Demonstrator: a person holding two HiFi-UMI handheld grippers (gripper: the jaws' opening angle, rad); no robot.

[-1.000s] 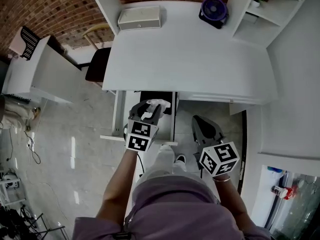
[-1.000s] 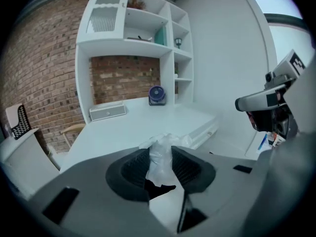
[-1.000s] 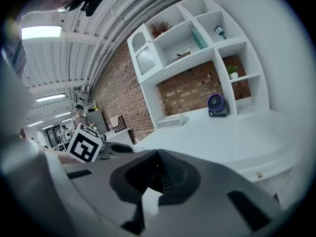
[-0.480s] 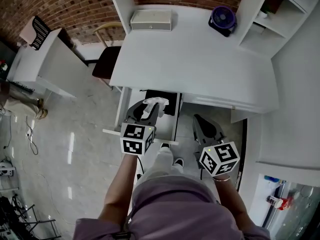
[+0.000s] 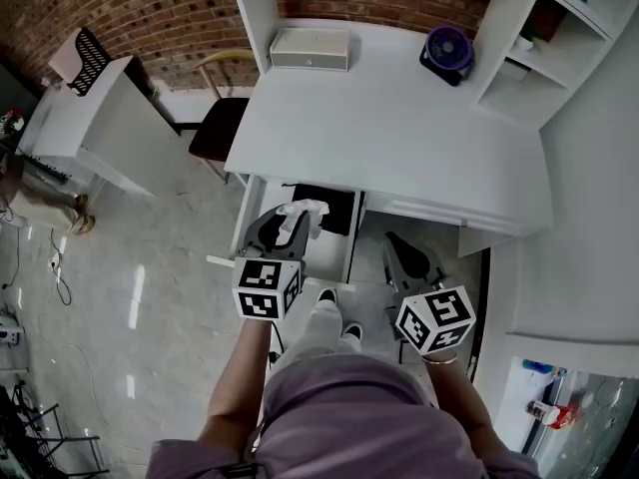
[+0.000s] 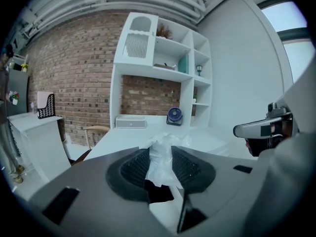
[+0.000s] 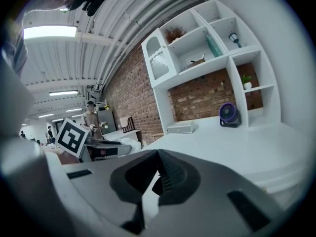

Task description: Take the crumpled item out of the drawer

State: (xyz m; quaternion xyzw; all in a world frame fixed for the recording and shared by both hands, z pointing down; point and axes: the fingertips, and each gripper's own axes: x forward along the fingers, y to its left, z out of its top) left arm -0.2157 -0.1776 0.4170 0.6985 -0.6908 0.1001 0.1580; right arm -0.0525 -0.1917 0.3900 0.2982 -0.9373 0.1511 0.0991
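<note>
A crumpled white item (image 5: pixel 303 210) is pinched between the pads of my left gripper (image 5: pixel 290 224), which is shut on it. It hangs just above the open drawer (image 5: pixel 336 213) under the white desk (image 5: pixel 399 128). In the left gripper view the crumpled item (image 6: pixel 165 157) sticks up between the ribbed pads, with the desk top behind it. My right gripper (image 5: pixel 401 253) hovers to the right of the drawer in front of the desk edge, its jaws together with nothing between them. In the right gripper view the left gripper (image 7: pixel 106 149) shows at the left with the white item (image 7: pixel 129 143).
A purple fan (image 5: pixel 447 48) and a flat white box (image 5: pixel 312 48) stand at the back of the desk. A white shelf unit (image 5: pixel 539 38) rises at the right. A chair (image 5: pixel 215 133) and a second white desk (image 5: pixel 90 118) stand at the left.
My left gripper has lifted up and back from the drawer with the crumpled item still in it. The right gripper has hardly moved.
</note>
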